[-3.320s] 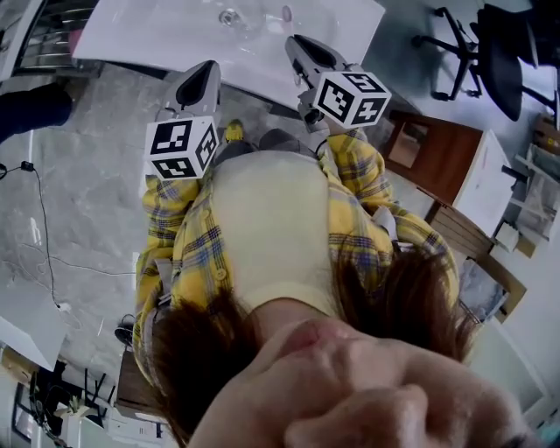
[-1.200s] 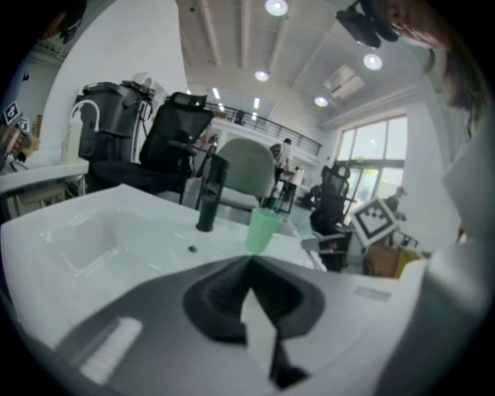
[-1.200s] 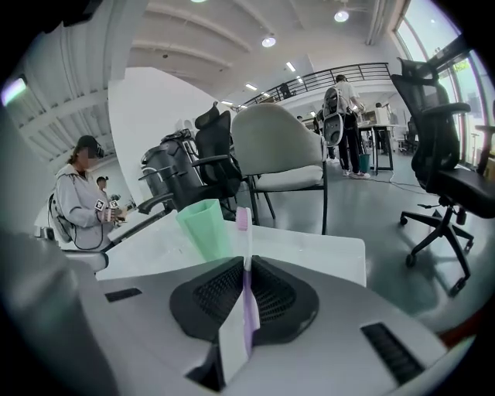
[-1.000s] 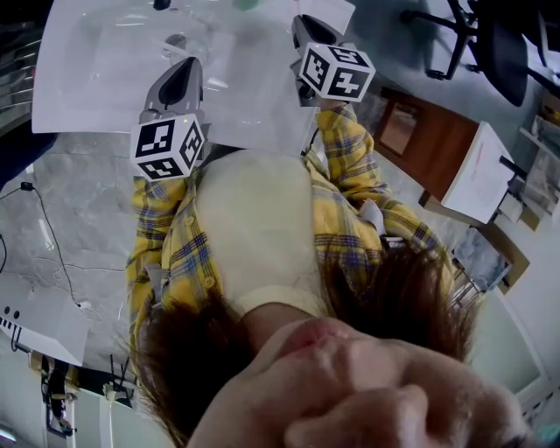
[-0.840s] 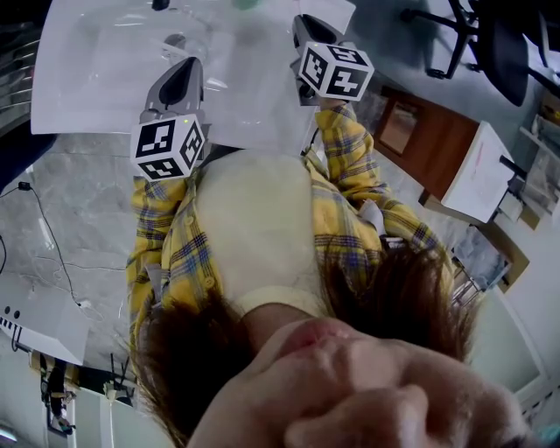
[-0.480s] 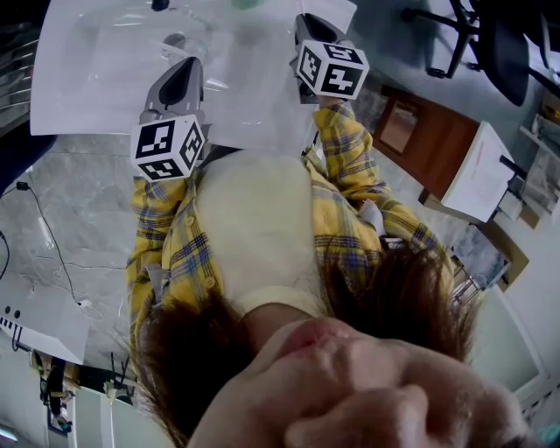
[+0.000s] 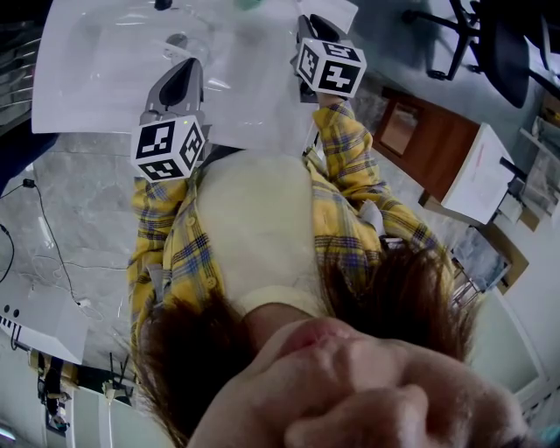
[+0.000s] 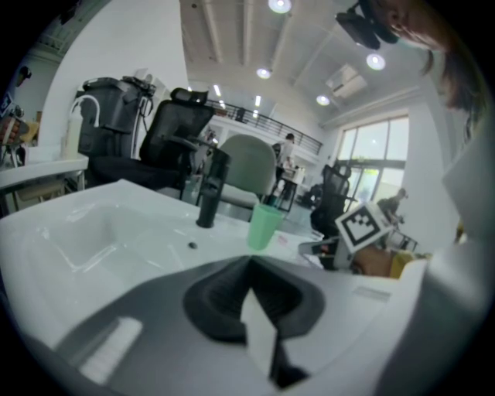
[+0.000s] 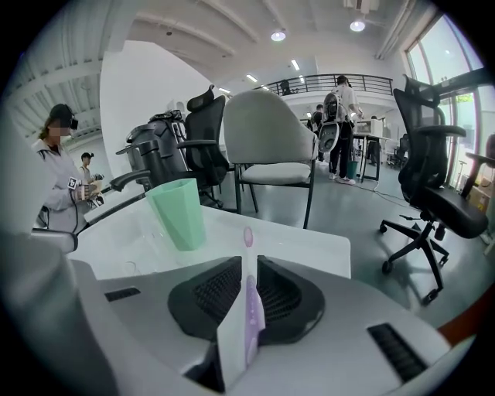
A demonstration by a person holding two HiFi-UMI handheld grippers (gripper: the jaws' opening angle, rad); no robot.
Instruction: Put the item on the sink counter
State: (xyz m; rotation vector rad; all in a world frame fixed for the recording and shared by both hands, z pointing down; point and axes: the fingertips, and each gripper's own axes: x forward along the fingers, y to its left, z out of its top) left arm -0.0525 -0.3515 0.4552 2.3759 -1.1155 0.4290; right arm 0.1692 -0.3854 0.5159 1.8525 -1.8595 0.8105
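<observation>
Over the white sink counter [image 7: 87, 96], the head view showed both tongs held forward: the left gripper [image 7: 182, 74] above the counter's near edge, the right gripper [image 7: 308, 26] above its right end. Against the frame some three seconds earlier, the person had stepped in, so that far more of the counter lay beneath both tools. Within the last second only the right gripper had crept slightly forward; the left had stayed put.

From the left gripper view, its jaws stood together with nothing between them. Beyond lay the basin, a black faucet [image 8: 209, 197] and a green cup [image 8: 265, 226], with the right gripper near the cup.

From the right gripper view, the jaws were clamped on a slender lilac item [image 9: 247, 237], its rounded tip protruding forward. It hung over the counter's bare right part, just right of the cup and apparently clear of the surface. Judgement: the approach was all but complete; lowering and release remained.
</observation>
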